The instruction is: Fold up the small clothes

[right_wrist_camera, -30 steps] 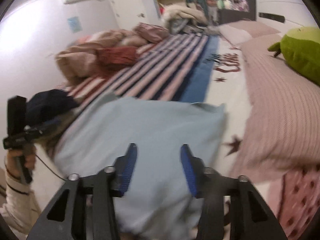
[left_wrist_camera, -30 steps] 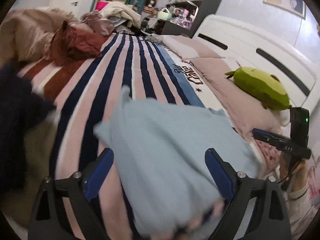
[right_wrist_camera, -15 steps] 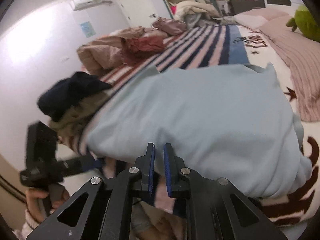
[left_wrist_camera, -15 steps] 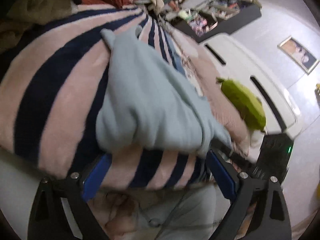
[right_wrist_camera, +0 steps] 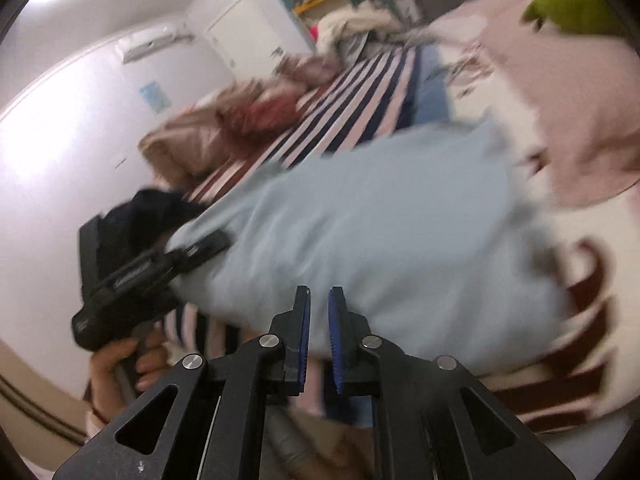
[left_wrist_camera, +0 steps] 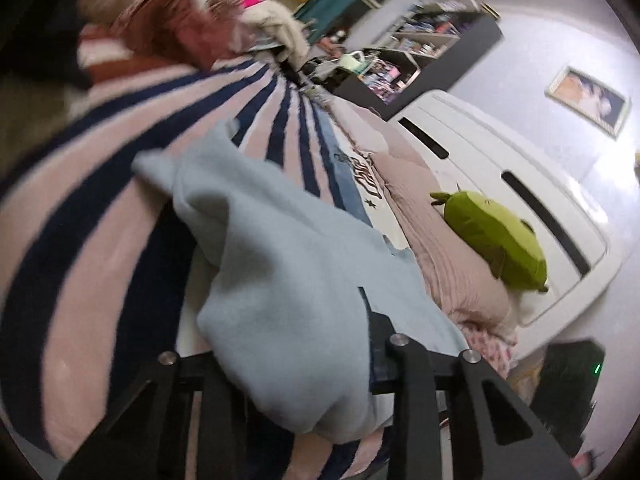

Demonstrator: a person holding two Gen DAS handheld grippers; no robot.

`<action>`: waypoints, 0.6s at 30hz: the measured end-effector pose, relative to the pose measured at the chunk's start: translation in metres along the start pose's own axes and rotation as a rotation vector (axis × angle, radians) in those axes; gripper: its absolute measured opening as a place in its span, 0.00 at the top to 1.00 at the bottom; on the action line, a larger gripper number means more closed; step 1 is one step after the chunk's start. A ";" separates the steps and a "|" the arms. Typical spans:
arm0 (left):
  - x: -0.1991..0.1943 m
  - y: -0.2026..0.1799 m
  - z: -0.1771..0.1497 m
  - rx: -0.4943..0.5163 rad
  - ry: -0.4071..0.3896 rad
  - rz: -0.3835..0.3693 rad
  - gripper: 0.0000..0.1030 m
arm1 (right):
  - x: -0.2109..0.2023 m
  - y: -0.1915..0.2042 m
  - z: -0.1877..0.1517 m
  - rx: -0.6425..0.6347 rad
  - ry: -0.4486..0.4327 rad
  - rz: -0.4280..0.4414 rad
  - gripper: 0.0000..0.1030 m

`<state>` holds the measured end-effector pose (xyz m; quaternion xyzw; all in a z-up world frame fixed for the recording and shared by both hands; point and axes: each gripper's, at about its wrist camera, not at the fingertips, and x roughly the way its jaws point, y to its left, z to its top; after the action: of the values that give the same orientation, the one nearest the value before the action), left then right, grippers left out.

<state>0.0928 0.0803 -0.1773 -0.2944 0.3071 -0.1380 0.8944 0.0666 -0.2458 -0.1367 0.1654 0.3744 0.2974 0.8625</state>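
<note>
Through the left wrist view, the light blue garment (left_wrist_camera: pixel 288 280) is lying on the striped blanket (left_wrist_camera: pixel 92 216) at the near edge of the bed, bunching over the left gripper (left_wrist_camera: pixel 296 344), which seems to be clamping its near hem for folding.

Through the right wrist view, the right gripper (right_wrist_camera: pixel 318 320) is pinching the garment's near edge, jaws almost closed on cloth.

No legible text. Dark lettering on bedspread (left_wrist_camera: pixel 366 168) near pillow edge, and marking on left tool (right_wrist_camera: pixel 132 272): unreadable, blurred.
</note>
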 end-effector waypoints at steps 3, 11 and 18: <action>-0.001 -0.023 0.009 0.112 -0.007 0.016 0.74 | -0.022 -0.020 0.011 0.005 -0.041 -0.039 0.94; 0.048 -0.132 0.010 0.496 0.120 -0.058 0.74 | -0.071 -0.074 0.010 0.117 -0.144 -0.048 0.94; 0.130 -0.176 -0.063 0.702 0.423 -0.075 0.69 | -0.098 -0.107 0.003 0.180 -0.186 -0.067 0.94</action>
<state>0.1422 -0.1423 -0.1707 0.0522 0.4074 -0.3244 0.8521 0.0570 -0.3899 -0.1357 0.2565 0.3235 0.2172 0.8845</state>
